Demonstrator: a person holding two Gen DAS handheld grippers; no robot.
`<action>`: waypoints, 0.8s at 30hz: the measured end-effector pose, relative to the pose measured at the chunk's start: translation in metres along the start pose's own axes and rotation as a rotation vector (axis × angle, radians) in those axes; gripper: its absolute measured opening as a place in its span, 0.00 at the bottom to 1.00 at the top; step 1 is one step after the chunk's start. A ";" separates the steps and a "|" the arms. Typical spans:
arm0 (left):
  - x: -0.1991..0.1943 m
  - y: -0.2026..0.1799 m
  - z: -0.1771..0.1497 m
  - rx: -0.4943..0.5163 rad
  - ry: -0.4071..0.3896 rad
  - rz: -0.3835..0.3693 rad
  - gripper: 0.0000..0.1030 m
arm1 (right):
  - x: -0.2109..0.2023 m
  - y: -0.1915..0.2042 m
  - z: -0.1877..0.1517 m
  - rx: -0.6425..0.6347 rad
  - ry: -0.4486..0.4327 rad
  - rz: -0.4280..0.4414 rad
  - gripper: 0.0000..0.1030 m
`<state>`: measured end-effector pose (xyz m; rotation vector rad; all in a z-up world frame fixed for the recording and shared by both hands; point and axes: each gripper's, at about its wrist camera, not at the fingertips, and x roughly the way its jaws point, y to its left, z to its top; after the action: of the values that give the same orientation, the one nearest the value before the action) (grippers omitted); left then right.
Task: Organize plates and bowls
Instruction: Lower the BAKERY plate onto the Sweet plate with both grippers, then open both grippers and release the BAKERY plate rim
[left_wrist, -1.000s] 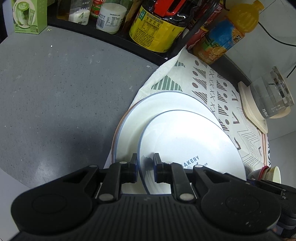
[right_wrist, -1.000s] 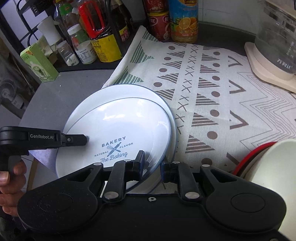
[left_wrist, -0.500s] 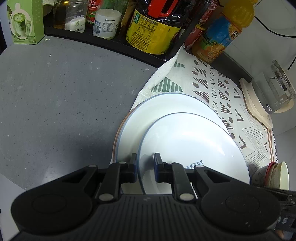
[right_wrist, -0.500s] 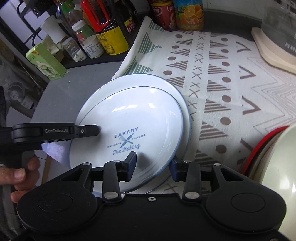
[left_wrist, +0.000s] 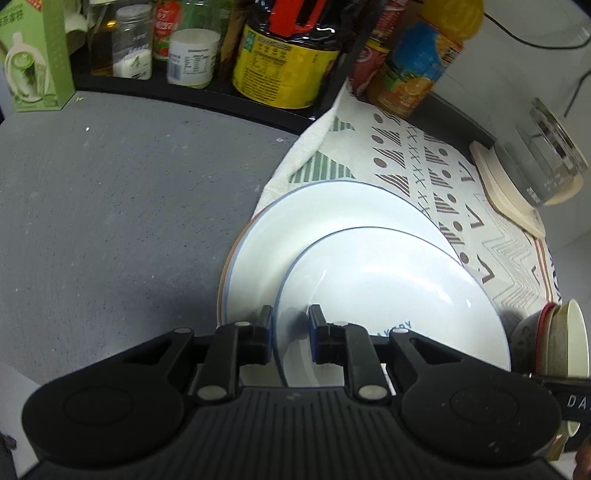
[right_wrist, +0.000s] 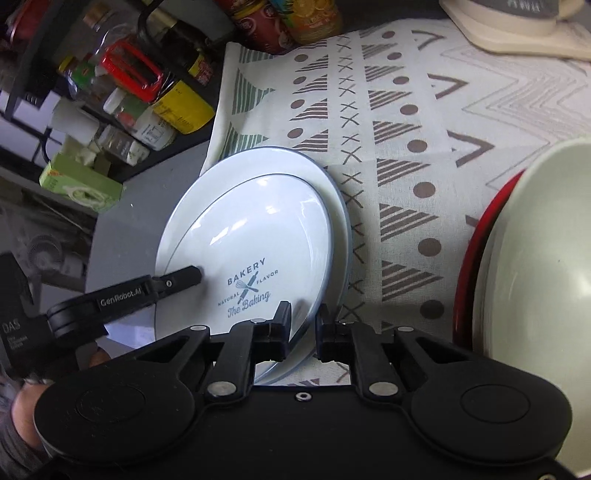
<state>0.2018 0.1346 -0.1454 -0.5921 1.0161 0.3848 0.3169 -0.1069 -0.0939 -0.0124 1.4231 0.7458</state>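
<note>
A white plate printed "BAKERY" (left_wrist: 388, 291) (right_wrist: 255, 240) sits tilted on a larger white blue-rimmed plate (left_wrist: 332, 214) (right_wrist: 332, 192) lying on the patterned cloth. My left gripper (left_wrist: 290, 325) is shut on the near-left rim of the Bakery plate; it also shows in the right wrist view (right_wrist: 177, 278). My right gripper (right_wrist: 303, 325) straddles the plate's opposite rim, its jaws a little apart around the edge. A cream bowl nested in a red bowl (right_wrist: 528, 277) (left_wrist: 554, 339) stands to the right.
A patterned cloth (right_wrist: 406, 110) covers the right of the grey counter (left_wrist: 110, 221). Bottles, jars and a green carton (left_wrist: 33, 62) line the back shelf. A glass kettle on a cream base (left_wrist: 528, 177) stands at the far right.
The right gripper opened off the plate rim, then narrowed around it again while pulling back and tilting. The left gripper kept its hold; the Bakery plate shifted slightly over the larger plate.
</note>
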 end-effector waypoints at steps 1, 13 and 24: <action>0.000 0.000 0.000 0.003 0.001 -0.004 0.17 | -0.001 0.003 0.000 -0.013 -0.001 -0.013 0.14; 0.003 -0.010 0.000 0.090 -0.023 0.054 0.15 | 0.002 0.002 -0.001 -0.002 0.041 -0.059 0.15; -0.004 -0.027 0.001 0.199 -0.031 0.195 0.13 | -0.005 0.011 0.001 -0.048 0.016 -0.063 0.35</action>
<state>0.2159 0.1141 -0.1334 -0.3084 1.0710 0.4567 0.3123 -0.0998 -0.0849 -0.1003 1.4133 0.7286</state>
